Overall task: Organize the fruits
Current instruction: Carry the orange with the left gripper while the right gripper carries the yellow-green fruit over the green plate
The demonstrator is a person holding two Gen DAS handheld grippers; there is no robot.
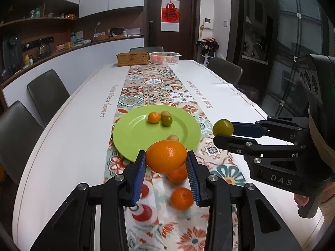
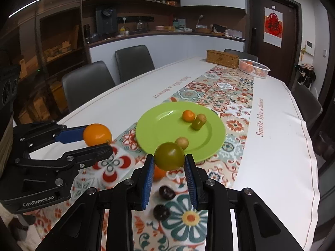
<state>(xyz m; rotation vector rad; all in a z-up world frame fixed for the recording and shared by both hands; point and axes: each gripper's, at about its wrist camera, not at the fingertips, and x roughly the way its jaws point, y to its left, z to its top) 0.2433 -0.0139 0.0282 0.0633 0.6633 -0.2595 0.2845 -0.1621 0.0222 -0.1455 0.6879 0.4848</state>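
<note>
A green plate [image 1: 134, 138] [image 2: 167, 125] on the patterned runner holds a small tangerine [image 1: 153, 117] [image 2: 188, 115], a green plum [image 1: 167, 120] [image 2: 197, 124] and two pale brown fruits [image 1: 173, 137] [image 2: 181, 142]. My left gripper [image 1: 166, 159] [image 2: 98, 139] is shut on a large orange [image 1: 166, 156] [image 2: 97, 134], held above the table just short of the plate. My right gripper [image 2: 169, 160] [image 1: 222, 131] is shut on a green plum [image 2: 169, 156] [image 1: 223, 127] beside the plate's near edge. Two tangerines [image 1: 181, 198] and two dark fruits [image 2: 166, 192] lie on the runner below.
A wicker box [image 1: 132, 58] [image 2: 222, 56] and a white basket of oranges [image 1: 164, 57] [image 2: 254, 67] stand at the table's far end. Grey chairs [image 1: 48, 96] line both sides. A counter with appliances runs along the left wall.
</note>
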